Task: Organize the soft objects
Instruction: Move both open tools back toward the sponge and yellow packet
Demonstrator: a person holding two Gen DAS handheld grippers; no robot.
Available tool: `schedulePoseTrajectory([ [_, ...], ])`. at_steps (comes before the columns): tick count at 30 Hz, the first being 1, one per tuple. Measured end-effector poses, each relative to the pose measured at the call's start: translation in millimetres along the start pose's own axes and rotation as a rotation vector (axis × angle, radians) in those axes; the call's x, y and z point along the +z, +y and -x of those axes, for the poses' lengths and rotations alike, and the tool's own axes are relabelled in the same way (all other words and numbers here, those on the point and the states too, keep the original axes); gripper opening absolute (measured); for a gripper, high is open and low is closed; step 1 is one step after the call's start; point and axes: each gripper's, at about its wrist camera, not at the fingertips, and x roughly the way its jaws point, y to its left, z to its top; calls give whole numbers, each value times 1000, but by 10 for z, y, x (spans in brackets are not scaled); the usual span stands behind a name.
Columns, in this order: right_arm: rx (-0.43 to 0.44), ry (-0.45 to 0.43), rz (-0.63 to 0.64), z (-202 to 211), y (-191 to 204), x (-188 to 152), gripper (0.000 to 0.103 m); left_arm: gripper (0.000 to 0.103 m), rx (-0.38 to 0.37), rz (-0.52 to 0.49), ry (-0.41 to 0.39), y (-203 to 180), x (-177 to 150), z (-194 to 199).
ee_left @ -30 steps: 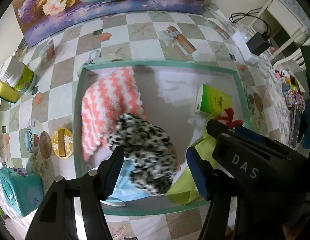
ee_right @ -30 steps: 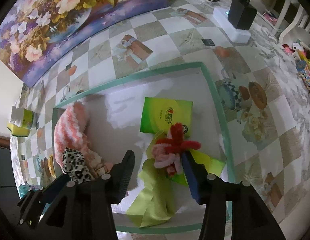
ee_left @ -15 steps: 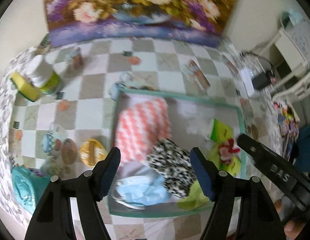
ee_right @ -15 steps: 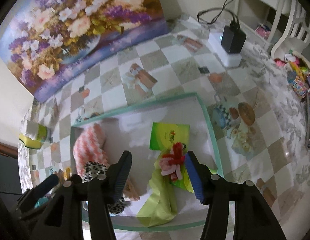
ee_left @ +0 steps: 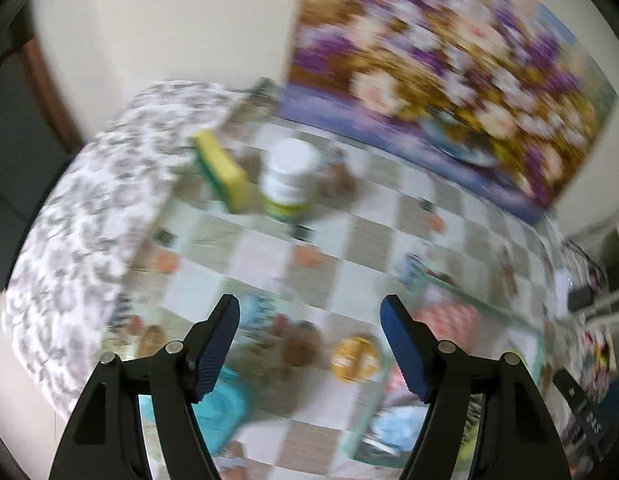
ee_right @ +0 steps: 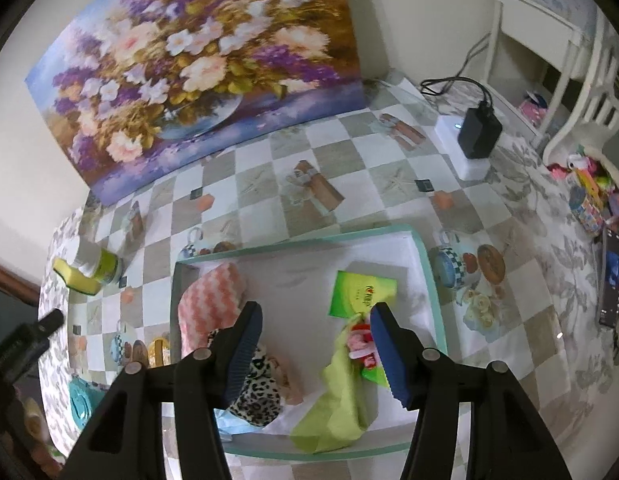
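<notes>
With my left gripper (ee_left: 309,344) and right gripper (ee_right: 315,344) both apart and empty, I'd steady up before reaching for the yellow sponge (ee_left: 221,172) outside the tray (ee_right: 429,280).

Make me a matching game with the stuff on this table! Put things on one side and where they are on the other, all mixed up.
Things:
1. pink-and-white zigzag knitted cloth
2. flat bright green packet
3. yellow rectangular sponge
4. black charger block

Places:
A. outside the tray, beside the white-capped bottle
B. on the white box near the far right table edge
C. inside the green-rimmed tray, left part
D. inside the tray, right part

Pairs: 1-C, 2-D, 3-A, 4-B
</notes>
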Motion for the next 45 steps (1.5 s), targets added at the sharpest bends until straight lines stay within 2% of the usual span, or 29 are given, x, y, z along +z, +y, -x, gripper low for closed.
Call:
schedulePoseTrajectory([
  [3,-4,5,35,-21,155,-36,61,74,66,45,-28,263,44,22],
  [4,-6,8,50,-33,231,-51,65,75,88,64,-36,360,59,33],
  [7,-1,16,98,-71,438,-94,67,93,136,100,-49,585,110,52],
  [12,18,27,176,-121,794,-191,68,93,158,164,-65,893,159,111],
  [20,85,64,281,-277,1339,-348,71,94,177,203,-58,1226,169,127],
  [28,144,123,381,-526,1797,-547,71,94,170,236,20,1512,153,-167],
  [38,183,204,461,-1035,2054,-704,71,94,109,207,179,1430,58,-740],
  [45,215,169,507,-1112,2162,-667,71,94,101,185,225,1363,16,-917],
])
